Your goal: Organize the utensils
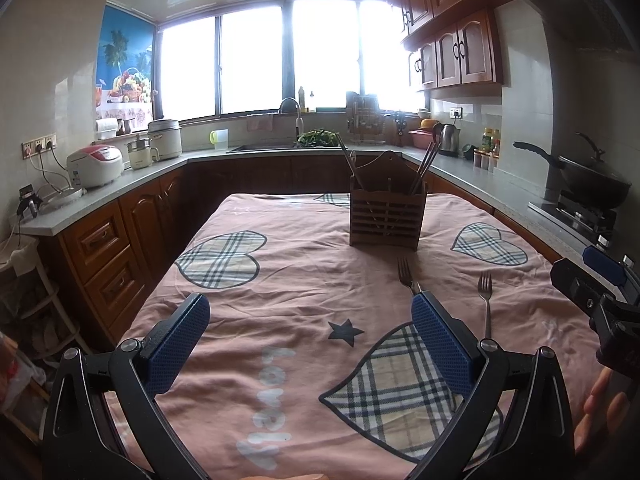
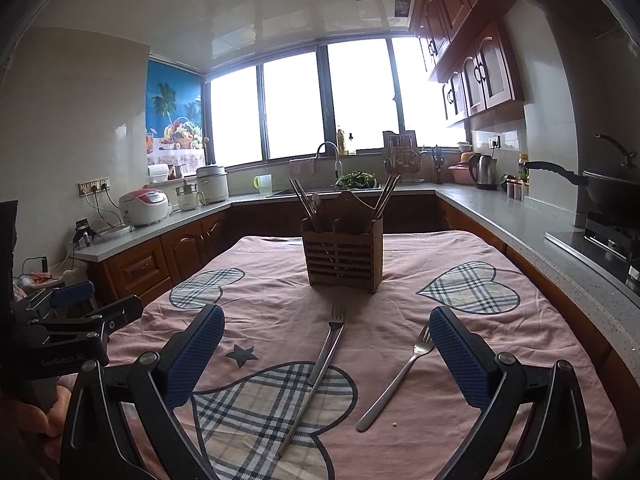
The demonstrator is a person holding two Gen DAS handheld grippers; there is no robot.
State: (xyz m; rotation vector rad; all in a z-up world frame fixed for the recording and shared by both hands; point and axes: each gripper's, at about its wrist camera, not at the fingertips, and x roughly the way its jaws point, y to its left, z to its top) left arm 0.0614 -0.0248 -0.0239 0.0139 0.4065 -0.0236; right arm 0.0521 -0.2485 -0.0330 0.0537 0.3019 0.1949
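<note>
A table covered in a pink cloth (image 2: 500, 344) with plaid hearts fills the middle of the kitchen, and on its far half stands a slatted wooden holder (image 2: 342, 255) with chopsticks (image 2: 387, 196) leaning out of its left and right compartments. Nearer the cameras, two metal forks lie flat on the cloth, well apart from the holder, tines toward it: the longer fork (image 2: 326, 354) lies across a plaid heart, and the shorter fork (image 2: 400, 378) lies just to its right, angled outward. The left gripper (image 1: 310, 320) hovers above the table with its jaws spread wide and nothing between them. The right gripper (image 2: 326, 334) is likewise wide open and empty, the longer fork lying on the cloth between its pads. The forks look light, stiff and slick, and they lie low against soft, wrinkled fabric, so a pinch across the narrow handle near its middle seems the safest hold; gripping near the tines would likely let them tip or slide.
</note>
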